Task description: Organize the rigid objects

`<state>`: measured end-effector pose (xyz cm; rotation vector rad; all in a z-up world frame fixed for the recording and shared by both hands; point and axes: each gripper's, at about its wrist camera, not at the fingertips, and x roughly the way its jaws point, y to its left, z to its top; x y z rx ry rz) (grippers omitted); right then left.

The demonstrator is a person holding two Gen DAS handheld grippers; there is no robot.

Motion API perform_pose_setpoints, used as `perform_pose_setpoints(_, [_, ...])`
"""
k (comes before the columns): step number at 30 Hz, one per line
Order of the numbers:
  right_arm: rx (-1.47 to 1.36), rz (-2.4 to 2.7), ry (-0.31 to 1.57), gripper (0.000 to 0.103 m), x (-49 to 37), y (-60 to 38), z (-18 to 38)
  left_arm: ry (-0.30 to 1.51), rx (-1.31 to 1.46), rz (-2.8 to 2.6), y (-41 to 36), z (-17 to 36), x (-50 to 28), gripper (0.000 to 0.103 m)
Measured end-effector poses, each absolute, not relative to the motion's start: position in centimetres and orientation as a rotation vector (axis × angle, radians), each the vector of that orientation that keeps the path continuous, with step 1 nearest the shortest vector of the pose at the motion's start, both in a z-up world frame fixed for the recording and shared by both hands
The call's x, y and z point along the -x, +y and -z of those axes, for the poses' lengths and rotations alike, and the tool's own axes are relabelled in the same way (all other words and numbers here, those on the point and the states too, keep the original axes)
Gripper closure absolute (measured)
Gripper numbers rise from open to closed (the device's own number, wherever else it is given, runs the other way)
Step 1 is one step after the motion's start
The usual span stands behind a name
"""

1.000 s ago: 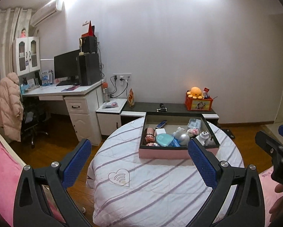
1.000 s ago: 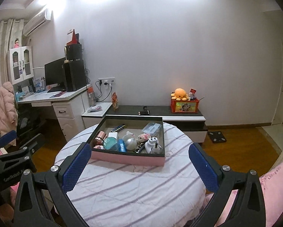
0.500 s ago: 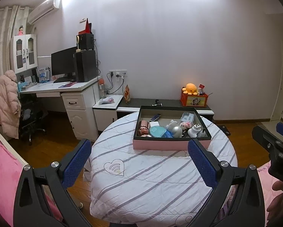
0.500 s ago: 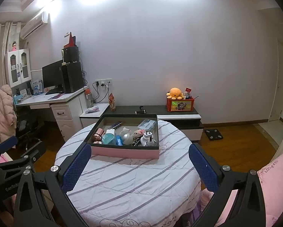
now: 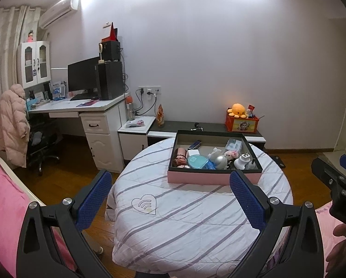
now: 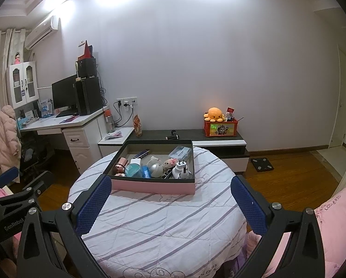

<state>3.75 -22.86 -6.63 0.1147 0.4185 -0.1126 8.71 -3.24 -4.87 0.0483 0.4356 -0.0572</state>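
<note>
A pink box with a dark rim (image 5: 213,178) (image 6: 153,186) stands at the far side of a round table with a striped white cover (image 5: 184,227) (image 6: 163,227). In it lie several small things: a teal round case (image 5: 197,161) (image 6: 133,169), a silver ball (image 5: 220,161), a white plug (image 5: 242,159) (image 6: 180,165), a clear plastic pack (image 5: 235,143) (image 6: 180,151). My left gripper (image 5: 170,199) is open and empty, held back from the near table edge. My right gripper (image 6: 170,199) is open and empty too, also short of the table.
A white desk with a monitor (image 5: 82,78) and a chair with a pink coat (image 5: 12,125) stand at the left. A low dark cabinet (image 5: 207,127) with an orange toy box (image 5: 241,121) runs along the wall. A pink bed (image 5: 4,208) lies at the left, a scale (image 6: 262,163) on the floor.
Both grippers have drawn back from the table and risen; the table and box look smaller and farther away. Both stay open and empty.
</note>
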Motion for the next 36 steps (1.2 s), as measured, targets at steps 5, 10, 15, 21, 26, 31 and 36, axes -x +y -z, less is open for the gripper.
perform_pose_setpoints(5, [-0.116,0.115,0.421,0.0,-3.71,-22.69,6.67,0.441,-0.044,0.058,-2.99,5.0,-8.66,0.0])
perform_pose_setpoints(10, [-0.115,0.116,0.421,0.0,-3.72,-22.63,6.68,0.439,-0.045,0.058,-3.0,4.95,-8.67,0.0])
perform_pose_setpoints(15, [-0.114,0.115,0.423,0.0,-3.7,-22.48,6.69,0.439,-0.044,0.057,-2.96,4.95,-8.64,0.0])
perform_pose_setpoints(21, [-0.114,0.114,0.423,0.0,-3.66,-22.33,6.67,0.443,-0.039,0.056,-2.84,4.92,-8.73,0.0])
perform_pose_setpoints(26, [-0.114,0.113,0.423,0.0,-3.69,-22.26,6.65,0.441,-0.035,0.057,-2.75,4.93,-8.71,0.0])
perform_pose_setpoints(31, [-0.114,0.113,0.424,0.0,-3.72,-22.21,6.68,0.445,-0.023,0.061,-2.46,4.93,-8.67,0.0])
perform_pose_setpoints(36, [-0.113,0.112,0.428,0.0,-3.69,-22.06,6.68,0.44,-0.036,0.042,-2.63,5.01,-8.69,0.0])
